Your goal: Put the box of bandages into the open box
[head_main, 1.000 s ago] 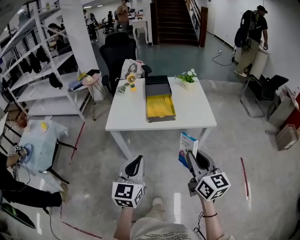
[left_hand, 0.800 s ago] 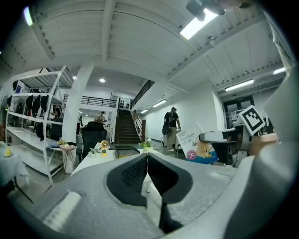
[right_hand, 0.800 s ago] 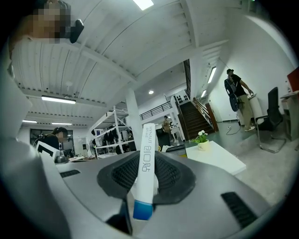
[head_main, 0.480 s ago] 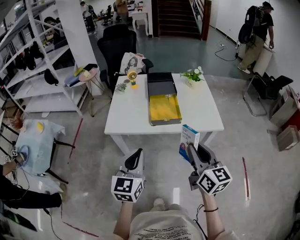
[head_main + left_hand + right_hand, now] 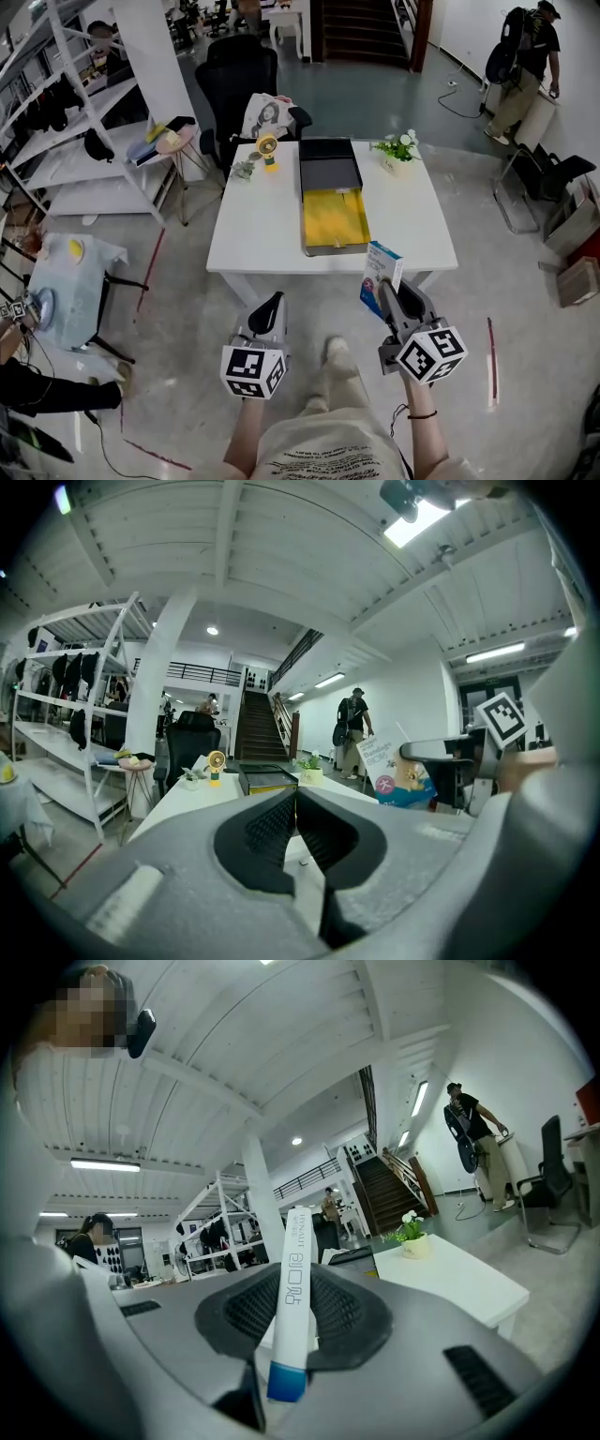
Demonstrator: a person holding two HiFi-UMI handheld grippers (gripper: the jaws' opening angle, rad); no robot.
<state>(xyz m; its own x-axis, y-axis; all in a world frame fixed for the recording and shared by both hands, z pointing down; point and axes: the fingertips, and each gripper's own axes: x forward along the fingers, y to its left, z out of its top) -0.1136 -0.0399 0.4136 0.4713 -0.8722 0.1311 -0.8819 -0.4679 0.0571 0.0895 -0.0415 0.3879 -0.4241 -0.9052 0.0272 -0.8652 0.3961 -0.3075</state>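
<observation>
While the right gripper (image 5: 387, 292) clamps the bandage box (image 5: 379, 270) upright near the white table (image 5: 258, 225), left gripper (image 5: 269, 315) hangs closed, empty; yellow-lined open box (image 5: 333, 217) sits on it.

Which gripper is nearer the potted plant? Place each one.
Right. The right gripper, shut on the bandage box, hangs short of the table, in line with the potted plant; the left gripper hangs farther left.
</observation>
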